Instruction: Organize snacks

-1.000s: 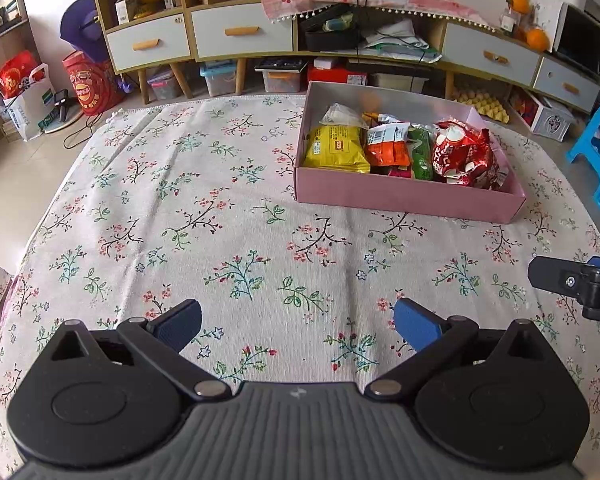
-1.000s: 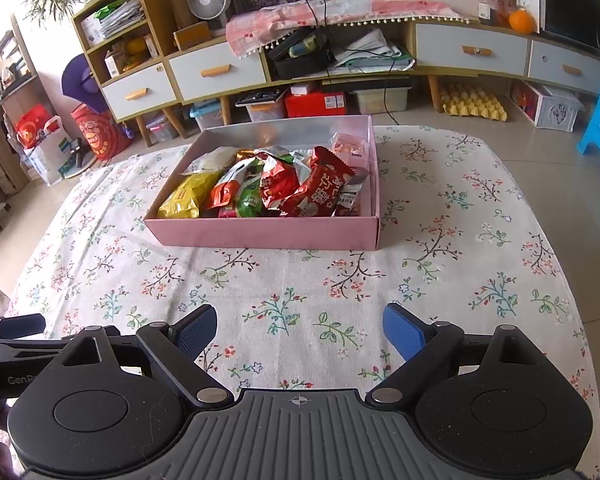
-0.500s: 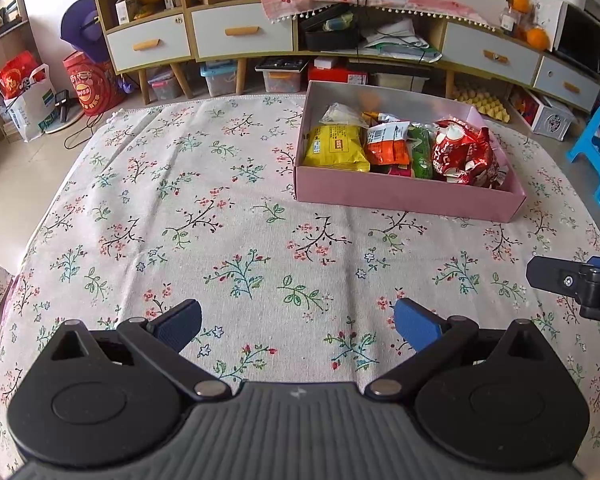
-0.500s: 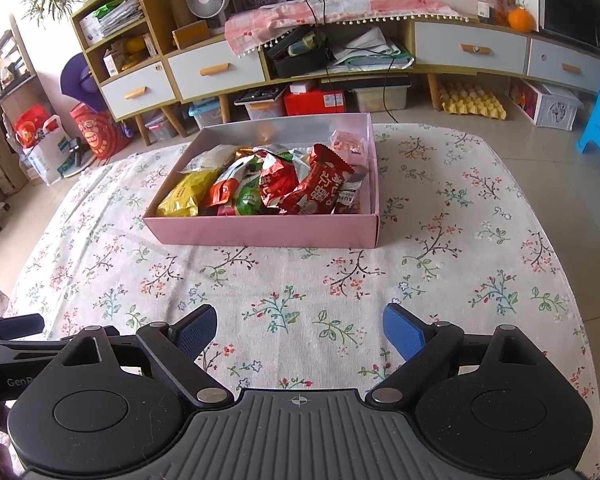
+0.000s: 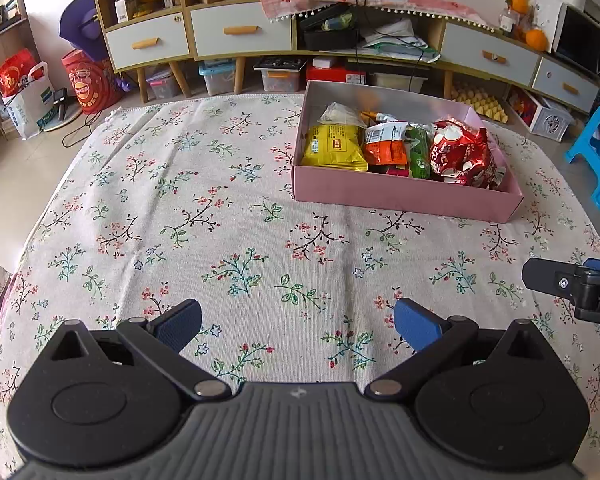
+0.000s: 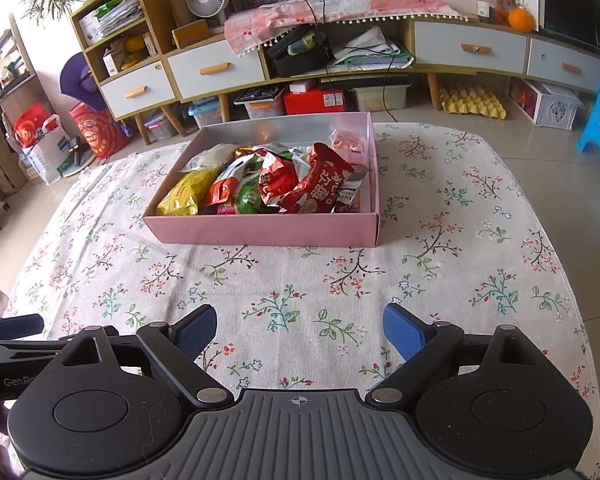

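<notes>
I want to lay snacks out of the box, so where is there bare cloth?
Free: the floral tablecloth left of the pink box, and the strip between the box and both open hand-held grippers. Crowded: inside the box, packed with snack packets.

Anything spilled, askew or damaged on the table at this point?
Nothing stands out. The snack packets all lie loosely piled inside the pink box, none on the floral tablecloth. Both the left gripper and right gripper are open and hold nothing.

A floral tablecloth [image 6: 440, 248] covers the table (one pink box [image 6: 260, 232] sits on it)
</notes>
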A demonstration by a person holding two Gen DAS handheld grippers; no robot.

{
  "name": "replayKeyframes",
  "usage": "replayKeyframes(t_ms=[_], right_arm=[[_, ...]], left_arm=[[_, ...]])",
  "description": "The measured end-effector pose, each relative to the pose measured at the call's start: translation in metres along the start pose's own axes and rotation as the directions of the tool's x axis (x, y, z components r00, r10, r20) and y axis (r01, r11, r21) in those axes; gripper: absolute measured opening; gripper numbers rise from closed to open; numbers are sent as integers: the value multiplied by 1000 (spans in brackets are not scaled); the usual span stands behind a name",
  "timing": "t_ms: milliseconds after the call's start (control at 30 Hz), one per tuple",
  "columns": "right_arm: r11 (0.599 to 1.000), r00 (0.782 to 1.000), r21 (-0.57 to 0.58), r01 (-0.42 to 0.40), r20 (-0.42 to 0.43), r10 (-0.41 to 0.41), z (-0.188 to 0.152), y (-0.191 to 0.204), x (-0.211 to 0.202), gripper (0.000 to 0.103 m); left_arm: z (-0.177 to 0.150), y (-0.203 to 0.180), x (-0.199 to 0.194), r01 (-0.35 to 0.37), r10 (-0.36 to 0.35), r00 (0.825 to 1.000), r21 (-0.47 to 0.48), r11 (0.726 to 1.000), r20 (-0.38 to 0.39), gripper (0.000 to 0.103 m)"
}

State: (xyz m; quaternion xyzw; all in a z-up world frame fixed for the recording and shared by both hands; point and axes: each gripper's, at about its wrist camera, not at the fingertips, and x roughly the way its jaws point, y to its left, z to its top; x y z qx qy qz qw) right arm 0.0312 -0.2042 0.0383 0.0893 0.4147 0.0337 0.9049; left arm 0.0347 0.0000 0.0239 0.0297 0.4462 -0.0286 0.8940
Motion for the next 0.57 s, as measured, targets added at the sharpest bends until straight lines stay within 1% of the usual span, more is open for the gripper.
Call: replayKeyframes(t_ms=[400,567], right_arm=[[1000,1000,6,-2,10,2,1,-1,-1,92],[1000,1000,-7,3,8,-3,1,2,0,92]], left_arm=[[1,0,0,17,-17,1000,-7,1000,-7,103],[0,2,-4,39,-39,999,-3,999,-10,103]])
